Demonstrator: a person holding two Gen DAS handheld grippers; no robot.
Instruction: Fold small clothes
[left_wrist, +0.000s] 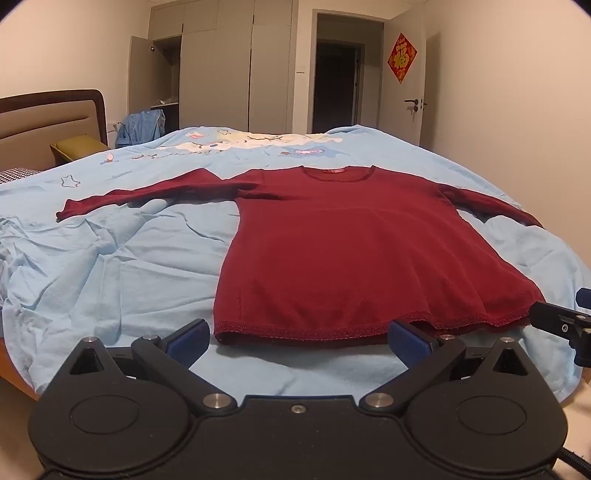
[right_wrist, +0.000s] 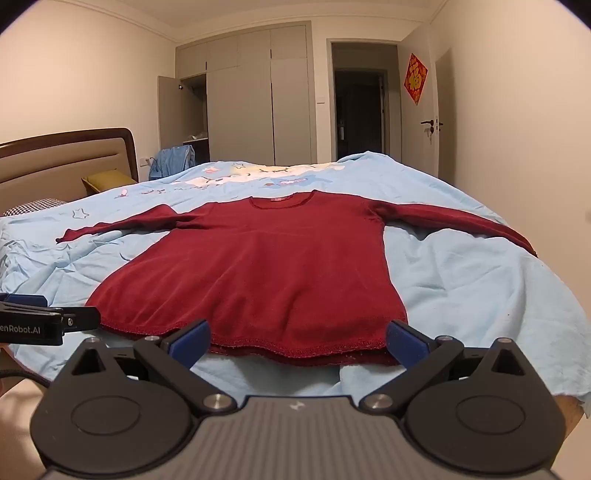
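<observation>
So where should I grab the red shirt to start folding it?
Take the red shirt at its sleeves, one per gripper. It lies flat, neckline away, sleeves spread out to each side, so bring the left gripper in from the left and the right gripper from the right; both are open near the hem.

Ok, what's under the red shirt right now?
The red shirt lies flat, sleeves spread, directly on the light blue bedsheet, which shows all around it. Whatever lies beneath its body is covered; no bulge suggests anything there. Both grippers hover open at its hem.
</observation>
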